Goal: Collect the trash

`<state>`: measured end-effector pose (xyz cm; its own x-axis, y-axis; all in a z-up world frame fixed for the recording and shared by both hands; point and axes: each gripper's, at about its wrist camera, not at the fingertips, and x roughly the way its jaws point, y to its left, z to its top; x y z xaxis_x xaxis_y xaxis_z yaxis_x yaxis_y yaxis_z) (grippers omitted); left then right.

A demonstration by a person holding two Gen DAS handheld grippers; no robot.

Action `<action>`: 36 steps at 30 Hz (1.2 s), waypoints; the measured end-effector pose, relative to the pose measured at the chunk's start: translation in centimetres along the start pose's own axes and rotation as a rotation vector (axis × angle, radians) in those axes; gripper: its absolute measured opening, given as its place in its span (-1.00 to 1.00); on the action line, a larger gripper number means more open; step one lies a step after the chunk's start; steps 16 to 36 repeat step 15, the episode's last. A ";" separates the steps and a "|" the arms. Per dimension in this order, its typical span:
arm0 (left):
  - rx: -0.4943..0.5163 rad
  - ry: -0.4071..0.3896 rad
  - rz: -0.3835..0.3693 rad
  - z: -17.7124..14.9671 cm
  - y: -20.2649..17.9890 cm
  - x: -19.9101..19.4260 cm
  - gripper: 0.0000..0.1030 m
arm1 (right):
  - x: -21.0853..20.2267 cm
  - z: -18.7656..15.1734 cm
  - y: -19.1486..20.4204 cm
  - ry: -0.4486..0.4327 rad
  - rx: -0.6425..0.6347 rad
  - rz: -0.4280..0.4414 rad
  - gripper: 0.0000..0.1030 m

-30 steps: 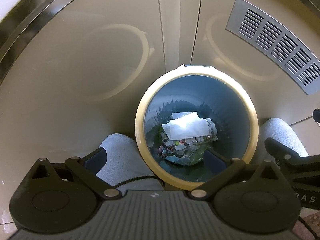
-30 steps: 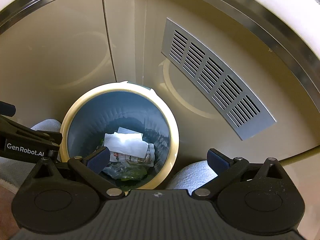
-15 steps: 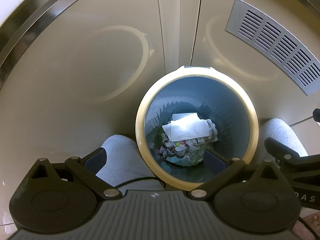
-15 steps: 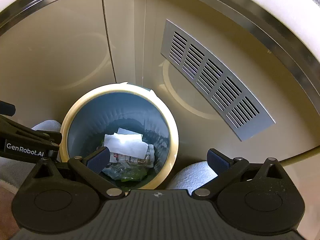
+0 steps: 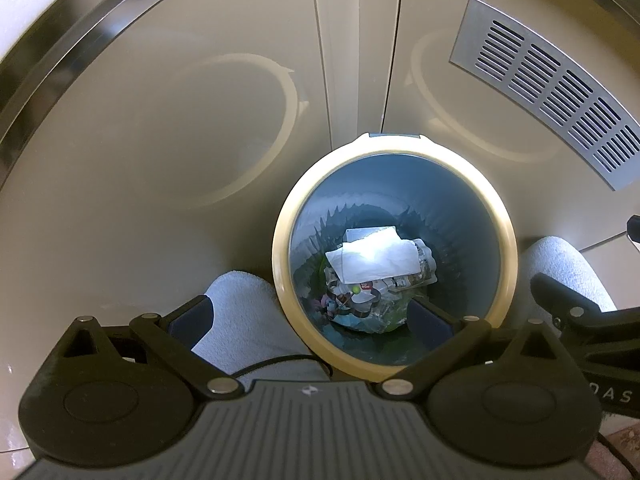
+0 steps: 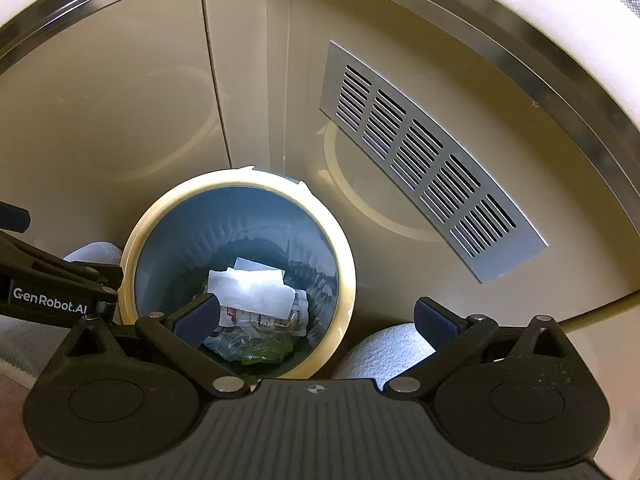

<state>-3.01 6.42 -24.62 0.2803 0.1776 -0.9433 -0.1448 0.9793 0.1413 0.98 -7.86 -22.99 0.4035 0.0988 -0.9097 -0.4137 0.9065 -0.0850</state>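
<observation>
A round trash bin [image 5: 505, 240] with a cream rim and a dark liner stands on the floor against beige cabinet doors. It also shows in the right wrist view [image 6: 344, 264]. Inside lie a white tissue [image 5: 376, 260] on top of wrappers and a green bag [image 6: 264, 350]. The tissue also shows in the right wrist view [image 6: 256, 292]. My left gripper [image 5: 310, 322] is open and empty above the bin's near left rim. My right gripper [image 6: 316, 318] is open and empty above the bin's right rim.
Beige cabinet doors [image 5: 180, 120] rise behind the bin. A metal vent grille [image 6: 424, 160] sits to the right of it. The person's knees in grey trousers [image 5: 248, 320] flank the bin. A steel counter edge [image 6: 560, 80] runs along the top.
Both grippers hold almost still. The view has crept very slightly and the trash in the bin lies the same.
</observation>
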 end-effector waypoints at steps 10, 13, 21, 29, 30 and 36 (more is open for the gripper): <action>-0.002 -0.001 0.000 0.0 0.3 -0.1 1.00 | -0.1 0.1 0.0 -0.001 0.006 -0.001 1.00; -0.003 -0.008 0.006 0.0 0.3 -0.2 1.00 | -0.3 0.1 -0.1 -0.005 0.007 -0.002 0.99; -0.003 -0.013 0.007 0.0 0.3 -0.3 1.00 | -0.4 0.1 -0.1 -0.007 0.007 -0.002 1.00; -0.003 -0.013 0.007 0.0 0.3 -0.3 1.00 | -0.4 0.1 -0.1 -0.007 0.007 -0.002 1.00; -0.003 -0.013 0.007 0.0 0.3 -0.3 1.00 | -0.4 0.1 -0.1 -0.007 0.007 -0.002 1.00; -0.003 -0.013 0.007 0.0 0.3 -0.3 1.00 | -0.4 0.1 -0.1 -0.007 0.007 -0.002 1.00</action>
